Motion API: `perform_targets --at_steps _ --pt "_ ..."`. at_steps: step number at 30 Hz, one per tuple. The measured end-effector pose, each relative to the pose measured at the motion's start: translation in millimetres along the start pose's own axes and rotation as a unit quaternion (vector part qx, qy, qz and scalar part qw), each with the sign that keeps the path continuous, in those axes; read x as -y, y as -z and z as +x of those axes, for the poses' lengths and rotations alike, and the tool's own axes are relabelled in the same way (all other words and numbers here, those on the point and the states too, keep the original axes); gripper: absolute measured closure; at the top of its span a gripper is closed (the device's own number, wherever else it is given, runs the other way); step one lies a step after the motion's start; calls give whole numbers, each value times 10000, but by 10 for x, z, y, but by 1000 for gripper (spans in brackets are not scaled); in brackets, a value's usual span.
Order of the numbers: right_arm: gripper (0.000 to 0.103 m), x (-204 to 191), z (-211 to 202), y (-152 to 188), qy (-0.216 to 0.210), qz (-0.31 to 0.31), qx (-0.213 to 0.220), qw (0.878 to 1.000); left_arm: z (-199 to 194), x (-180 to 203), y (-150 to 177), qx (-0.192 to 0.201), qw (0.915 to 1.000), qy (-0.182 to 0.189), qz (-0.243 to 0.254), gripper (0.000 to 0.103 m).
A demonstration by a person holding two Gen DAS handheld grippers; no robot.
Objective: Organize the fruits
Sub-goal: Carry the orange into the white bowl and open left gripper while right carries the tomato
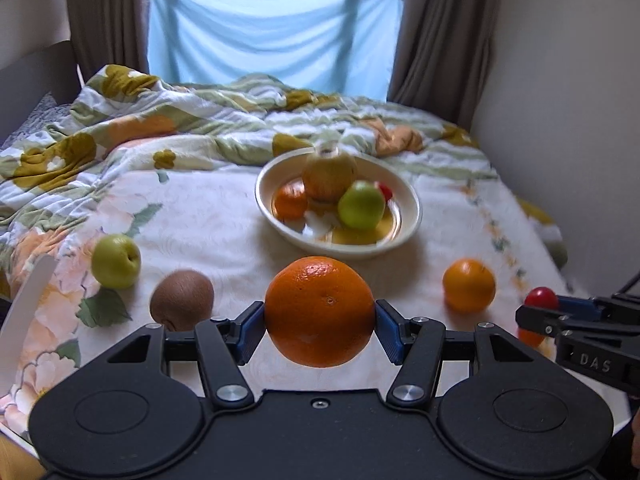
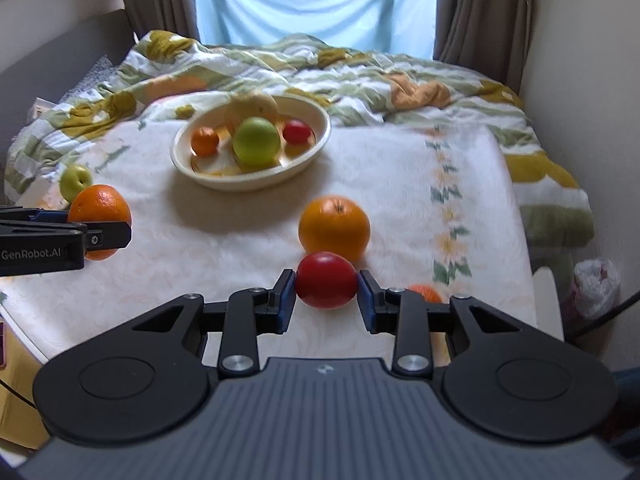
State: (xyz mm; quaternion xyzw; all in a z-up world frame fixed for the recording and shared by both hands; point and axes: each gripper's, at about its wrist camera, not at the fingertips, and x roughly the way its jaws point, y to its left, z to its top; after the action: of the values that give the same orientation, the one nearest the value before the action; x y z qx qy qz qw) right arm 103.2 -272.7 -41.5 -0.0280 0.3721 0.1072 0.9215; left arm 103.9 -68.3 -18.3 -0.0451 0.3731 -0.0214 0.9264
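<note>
the cream oval bowl (image 2: 251,148) lies ahead of both grippers: left gripper (image 1: 320,314) clamps a big round orange (image 1: 320,308), right gripper (image 2: 326,282) pinches a small red fruit (image 2: 326,279), probably a tomato, and sits nearer.

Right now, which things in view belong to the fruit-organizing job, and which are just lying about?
Job: bowl, held orange, held red fruit, loose orange, green apple, kiwi.
Lying about: rumpled quilt, curtains, white bag.

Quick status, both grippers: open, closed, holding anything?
Left gripper: closed on the large orange, lifted off the bed.
Right gripper: closed on the red fruit.
</note>
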Motion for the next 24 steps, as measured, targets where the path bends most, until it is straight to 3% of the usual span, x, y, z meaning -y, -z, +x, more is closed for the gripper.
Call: perform_targets --at_steps 12,24 --pt "55 69 -68 -757 -432 -230 377 9981 -105 -16 -664 512 9985 -148 78 40" --pt "55 103 355 -1474 -496 -330 559 9967 495 -161 -1243 381 9991 -102 156 40"
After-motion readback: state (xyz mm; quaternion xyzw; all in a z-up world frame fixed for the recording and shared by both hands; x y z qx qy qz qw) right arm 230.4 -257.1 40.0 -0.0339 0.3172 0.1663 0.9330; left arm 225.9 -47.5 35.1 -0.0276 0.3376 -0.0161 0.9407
